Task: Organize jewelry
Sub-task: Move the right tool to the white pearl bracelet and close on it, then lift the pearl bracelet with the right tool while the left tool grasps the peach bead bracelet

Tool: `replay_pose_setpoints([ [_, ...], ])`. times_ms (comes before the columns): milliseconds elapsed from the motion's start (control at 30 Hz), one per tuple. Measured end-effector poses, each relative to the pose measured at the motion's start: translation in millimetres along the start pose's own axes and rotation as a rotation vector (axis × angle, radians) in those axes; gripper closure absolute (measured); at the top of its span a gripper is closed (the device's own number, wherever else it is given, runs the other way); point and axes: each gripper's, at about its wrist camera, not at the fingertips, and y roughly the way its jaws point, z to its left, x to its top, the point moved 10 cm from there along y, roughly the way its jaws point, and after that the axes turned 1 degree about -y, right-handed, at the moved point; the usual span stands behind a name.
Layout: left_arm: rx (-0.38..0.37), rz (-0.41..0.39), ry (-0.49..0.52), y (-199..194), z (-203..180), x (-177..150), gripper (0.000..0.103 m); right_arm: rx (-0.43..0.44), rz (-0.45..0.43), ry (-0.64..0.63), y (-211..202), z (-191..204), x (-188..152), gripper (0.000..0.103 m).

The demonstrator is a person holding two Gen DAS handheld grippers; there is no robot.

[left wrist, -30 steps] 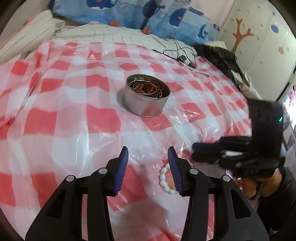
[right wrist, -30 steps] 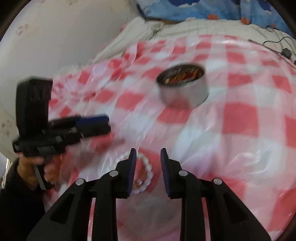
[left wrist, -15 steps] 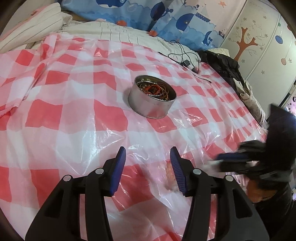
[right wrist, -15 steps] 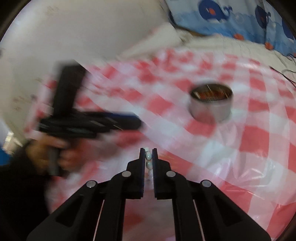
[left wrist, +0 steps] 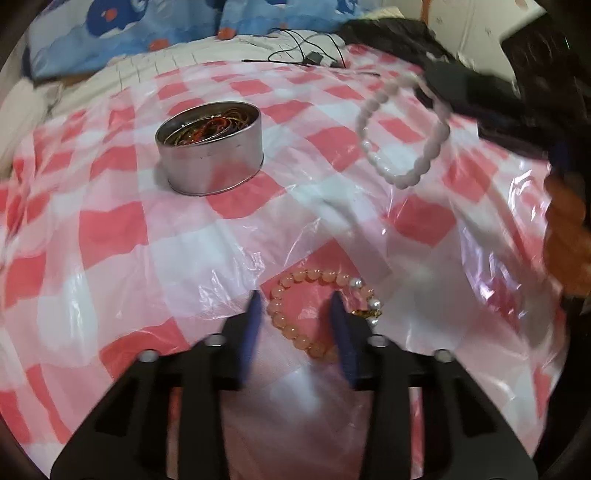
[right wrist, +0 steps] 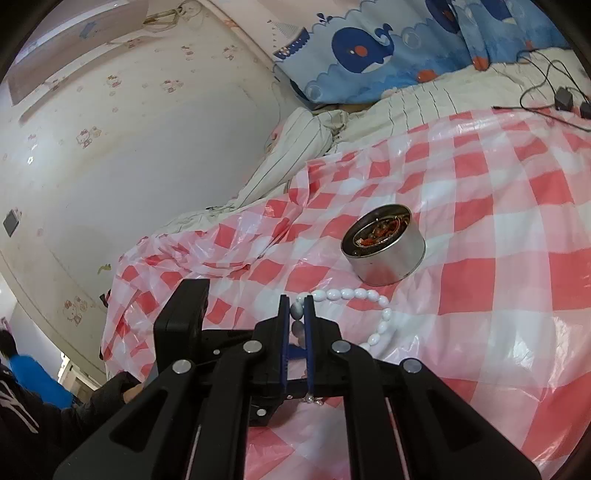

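A peach bead bracelet (left wrist: 314,275) with a few pearls and a gold charm lies on the red-and-white checked plastic sheet (left wrist: 110,229). My left gripper (left wrist: 294,297) points down over it. Its jaws are closing, with the bracelet's left arc between them and no pad pressing on it. My right gripper (right wrist: 297,310) is shut on a white bead bracelet (right wrist: 347,294). In the left wrist view the white bracelet (left wrist: 402,129) hangs in the air at the upper right. A round metal tin (left wrist: 210,147) holding tangled red and gold jewelry stands on the sheet; the right wrist view has the tin (right wrist: 384,251) beyond the white beads.
Black cables and a charger (left wrist: 314,57) lie on the bedding behind the sheet. A blue whale-print pillow (right wrist: 369,55) sits at the back, and dark clothing (left wrist: 388,29) at the far right. A papered wall (right wrist: 110,147) bounds the bed. A person in blue (right wrist: 33,373) stands low left.
My right gripper shut on the white bracelet and lifted it off the sheet. My left gripper moved over the peach bracelet, which was under the white one, and its jaws narrowed.
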Motion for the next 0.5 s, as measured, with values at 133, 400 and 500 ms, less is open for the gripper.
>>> replay_pose_setpoints([
  [133,0.078,-0.015,-0.029,-6,20,3,0.096,-0.011,0.001,0.040,4,-14,0,0.095],
  [400,0.088,-0.060,-0.151,-22,58,9,0.096,-0.392,0.173,-0.022,18,-69,-32,0.071],
  [500,0.091,-0.026,-0.141,-11,54,5,0.093,-0.467,0.206,-0.092,23,-73,-39,0.061],
])
